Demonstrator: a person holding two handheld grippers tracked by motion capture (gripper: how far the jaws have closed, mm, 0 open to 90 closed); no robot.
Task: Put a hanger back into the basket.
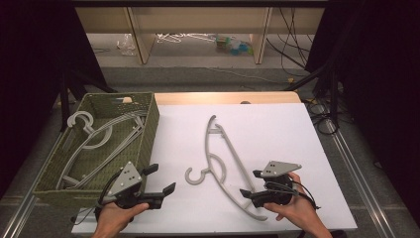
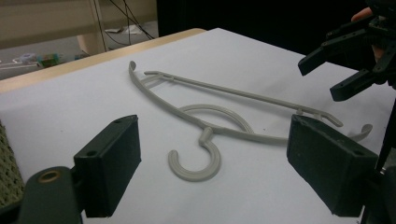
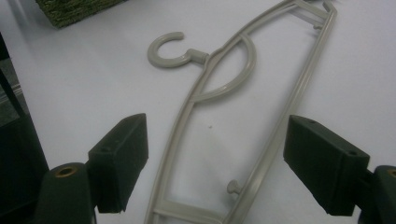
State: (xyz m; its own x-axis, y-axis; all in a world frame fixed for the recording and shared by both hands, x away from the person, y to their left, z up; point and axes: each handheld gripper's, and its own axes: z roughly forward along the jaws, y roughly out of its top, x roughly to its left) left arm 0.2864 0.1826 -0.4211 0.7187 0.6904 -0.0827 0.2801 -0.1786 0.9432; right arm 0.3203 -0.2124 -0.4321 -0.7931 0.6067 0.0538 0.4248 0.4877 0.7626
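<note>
White table [image 1: 297, 129] holds one hanger [image 1: 228, 163] not yet in the left basket [image 1: 148, 124]; we see some hangers [image 1: 99, 144] inside already. Left gripper [image 1: 161, 181] and right gripper [image 1: 250, 183] are both released, holding nothing.

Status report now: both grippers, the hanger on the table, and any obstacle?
Left gripper open, right gripper open, both empty. Hanger flat on white table, untouched. Nothing in the way.

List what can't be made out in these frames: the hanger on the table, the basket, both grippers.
- Grey plastic hanger: right gripper view, bottom edge cuts off its near end.
- Same hanger, left gripper view: the left gripper has a jaw covering part of the far end.
- Green woven basket: high view, grey hangers inside overlap; count unclear.
- Right gripper: high view, whether its lower jaw touches the hanger is unclear.
</note>
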